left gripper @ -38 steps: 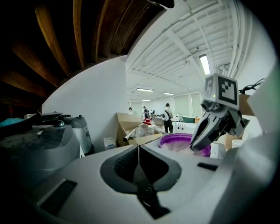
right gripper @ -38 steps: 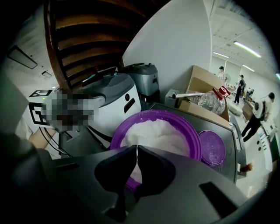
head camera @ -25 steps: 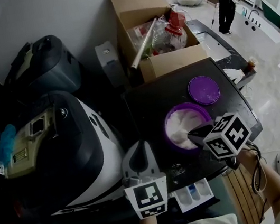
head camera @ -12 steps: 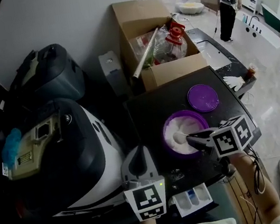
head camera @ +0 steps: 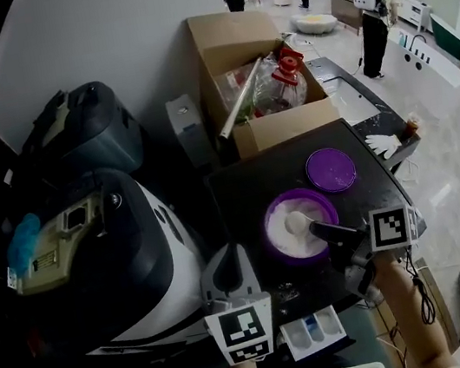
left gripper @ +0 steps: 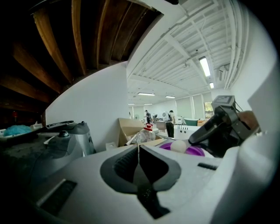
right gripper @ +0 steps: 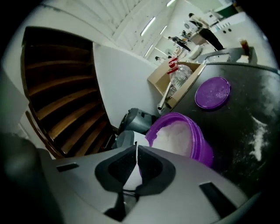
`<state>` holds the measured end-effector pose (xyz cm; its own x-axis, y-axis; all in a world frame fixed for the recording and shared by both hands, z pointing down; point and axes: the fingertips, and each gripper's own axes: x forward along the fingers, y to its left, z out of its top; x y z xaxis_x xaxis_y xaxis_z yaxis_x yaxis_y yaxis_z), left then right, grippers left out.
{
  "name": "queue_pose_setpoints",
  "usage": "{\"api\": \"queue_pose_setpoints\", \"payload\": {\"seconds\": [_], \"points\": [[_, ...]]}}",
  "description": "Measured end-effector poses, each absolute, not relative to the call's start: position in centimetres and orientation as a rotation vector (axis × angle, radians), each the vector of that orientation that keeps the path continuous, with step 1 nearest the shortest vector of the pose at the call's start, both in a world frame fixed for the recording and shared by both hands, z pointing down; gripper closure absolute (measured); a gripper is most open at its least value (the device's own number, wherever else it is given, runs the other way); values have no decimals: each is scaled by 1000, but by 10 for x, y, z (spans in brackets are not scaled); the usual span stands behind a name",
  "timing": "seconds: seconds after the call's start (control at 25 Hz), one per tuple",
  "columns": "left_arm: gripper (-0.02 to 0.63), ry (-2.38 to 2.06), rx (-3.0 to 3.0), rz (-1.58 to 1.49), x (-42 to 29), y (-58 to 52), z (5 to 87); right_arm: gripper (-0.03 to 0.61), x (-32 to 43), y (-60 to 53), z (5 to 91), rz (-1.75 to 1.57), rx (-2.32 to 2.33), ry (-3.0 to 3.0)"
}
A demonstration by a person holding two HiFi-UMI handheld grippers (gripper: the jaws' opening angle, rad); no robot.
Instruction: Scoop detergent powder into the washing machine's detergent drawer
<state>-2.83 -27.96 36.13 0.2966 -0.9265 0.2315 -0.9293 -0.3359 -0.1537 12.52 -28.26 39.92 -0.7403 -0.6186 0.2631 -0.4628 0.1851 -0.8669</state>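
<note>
Black tabletop (head camera: 239,187) bears purple tub (head camera: 279,254); right tongs (head camera: 319,229) clamp heaped scoop (head camera: 295,223), left tongs (head camera: 239,252) closed, empty.

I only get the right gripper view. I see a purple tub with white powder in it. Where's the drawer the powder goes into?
Observer: The head view shows the drawer at its bottom edge. It is nearer the person than the tub and just right of the left gripper.
Operator: Is there anything on the scoop?
Observer: Yes. In the head view the scoop carries a round heap of powder above the tub.
Operator: What's my other gripper doing?
Observer: The left gripper's jaws are shut with nothing between them. It sits to the left of the tub.
</note>
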Motion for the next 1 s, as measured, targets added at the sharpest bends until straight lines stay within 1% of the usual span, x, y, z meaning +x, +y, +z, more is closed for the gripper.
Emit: {"api": "queue_pose_setpoints", "payload": {"seconds": [0.6,1.0], "points": [[603,-1817,2524,404,-24,-269,354,558,117,-266,380,-1580,-678,1905],[603,-1819,2524,405,-22,-257,354,558,119,-248,370,-1585,-602,1858]]}}
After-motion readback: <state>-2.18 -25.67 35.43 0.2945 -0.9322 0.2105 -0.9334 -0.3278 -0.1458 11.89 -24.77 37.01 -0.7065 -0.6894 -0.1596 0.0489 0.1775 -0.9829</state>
